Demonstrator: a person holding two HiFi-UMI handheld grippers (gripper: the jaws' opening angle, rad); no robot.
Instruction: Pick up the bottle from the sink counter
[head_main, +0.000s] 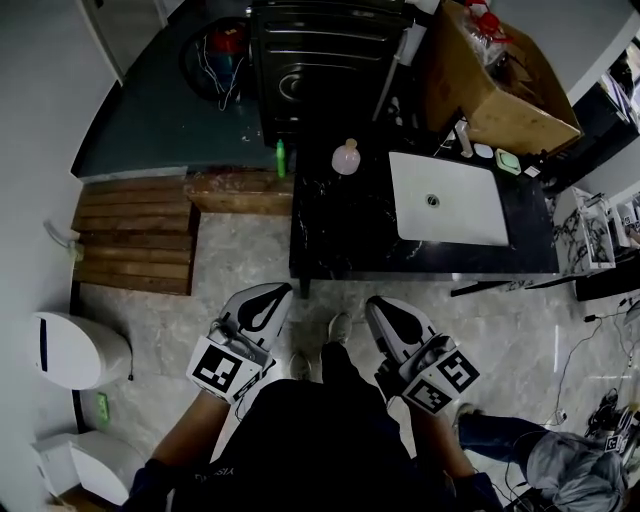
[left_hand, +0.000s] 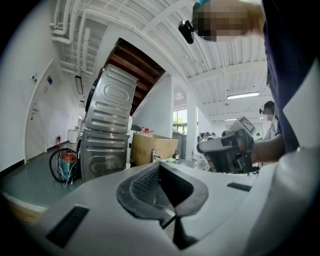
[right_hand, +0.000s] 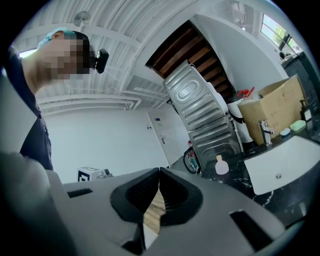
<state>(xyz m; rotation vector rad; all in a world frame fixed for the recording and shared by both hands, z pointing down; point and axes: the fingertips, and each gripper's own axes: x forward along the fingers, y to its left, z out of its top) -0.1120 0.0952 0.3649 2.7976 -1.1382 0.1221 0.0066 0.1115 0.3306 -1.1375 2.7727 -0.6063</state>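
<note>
The bottle (head_main: 346, 158), round, pale pink and capped, stands on the far left corner of the black marble counter (head_main: 340, 230), left of the white sink basin (head_main: 450, 198). In the right gripper view the bottle (right_hand: 221, 166) shows small and far ahead. Both grippers hang low in front of the person, well short of the counter. My left gripper (head_main: 277, 292) is shut with nothing in it, its jaws meeting at the tip (left_hand: 160, 166). My right gripper (head_main: 380, 305) is also shut and empty (right_hand: 159, 173); it shows in the left gripper view (left_hand: 227, 150).
A small green bottle (head_main: 281, 157) stands on a wooden bench (head_main: 240, 190) left of the counter. A large cardboard box (head_main: 500, 90) and small soap items (head_main: 508, 160) sit behind the sink. Stacked metal appliances (head_main: 320, 60) stand beyond. Wooden steps (head_main: 135, 235) lie left, white bins (head_main: 70, 350) near left.
</note>
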